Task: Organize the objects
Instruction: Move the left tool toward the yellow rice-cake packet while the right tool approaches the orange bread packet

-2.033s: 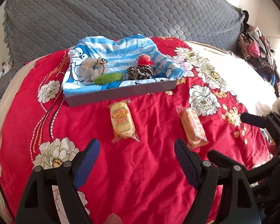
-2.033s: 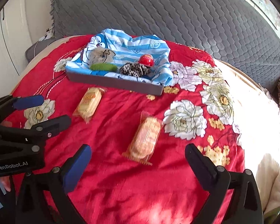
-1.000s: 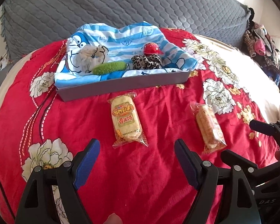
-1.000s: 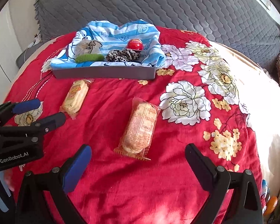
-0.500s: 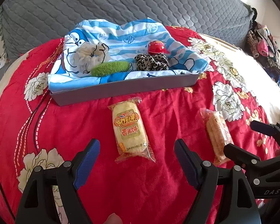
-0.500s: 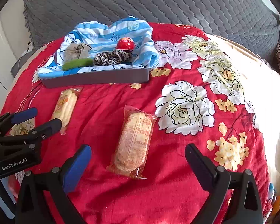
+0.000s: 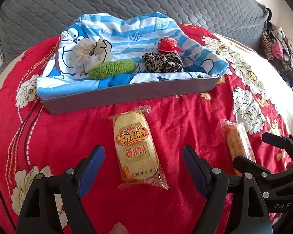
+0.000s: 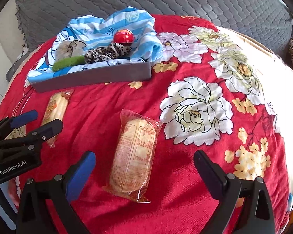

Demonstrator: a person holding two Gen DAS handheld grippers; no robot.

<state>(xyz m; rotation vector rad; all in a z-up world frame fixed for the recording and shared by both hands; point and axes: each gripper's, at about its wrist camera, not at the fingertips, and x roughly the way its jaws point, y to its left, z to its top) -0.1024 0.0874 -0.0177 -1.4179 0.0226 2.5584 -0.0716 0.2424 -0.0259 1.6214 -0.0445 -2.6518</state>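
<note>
Open red floral bedspread [image 8: 195, 62] surrounds two clear-wrapped yellow rice crackers: one [image 7: 135, 148] between the spread left tongs [image 7: 141, 161], one [image 8: 133, 156] label-down between the spread right tongs [image 8: 144, 163], near the grey tray [image 7: 127, 95].

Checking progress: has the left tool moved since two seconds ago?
Yes. The left tool has come forward and down toward the gray tray, now straddling the yellow snack pack.

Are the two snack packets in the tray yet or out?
Out. Both snack packets lie on the red bedspread before the tray.
</note>
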